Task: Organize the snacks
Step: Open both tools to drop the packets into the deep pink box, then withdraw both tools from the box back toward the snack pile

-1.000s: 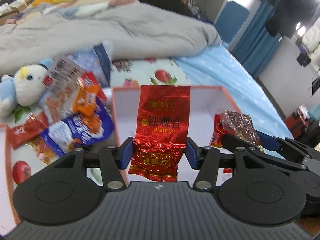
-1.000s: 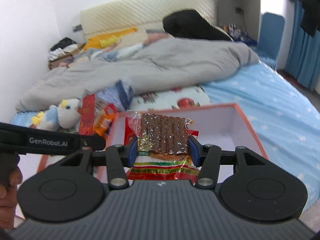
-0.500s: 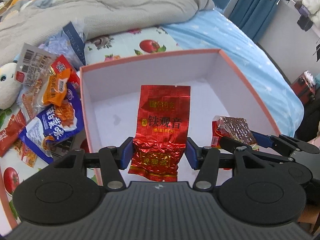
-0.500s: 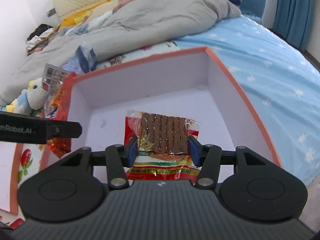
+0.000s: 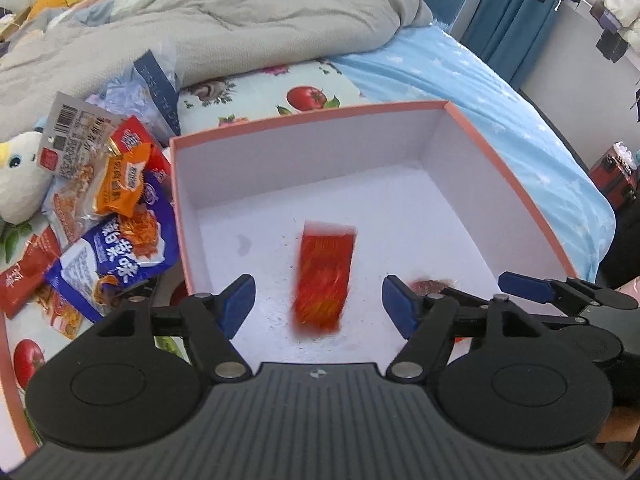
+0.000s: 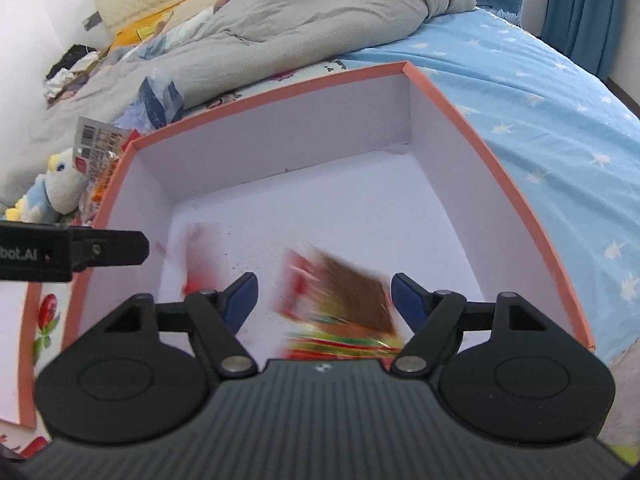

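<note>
The box (image 5: pixel 500 176) is white inside with a salmon-orange rim. A glossy red packet (image 5: pixel 324 276) blurs above its floor. The bedsheet (image 6: pixel 540 92) is light blue with white stars; the duvet (image 5: pixel 240 20) is plain grey.

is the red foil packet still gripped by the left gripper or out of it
Out of it. The left gripper has just been opening; the red foil packet, blurred, sits clear of both pads over the box floor.

left gripper (image 6: pixel 92 254) arm: "bot.AI", start cut off
blue snack bag (image 5: pixel 114 256): large white Chinese characters
grey pack (image 5: pixel 74 136): barcode, digits unreadable
</note>
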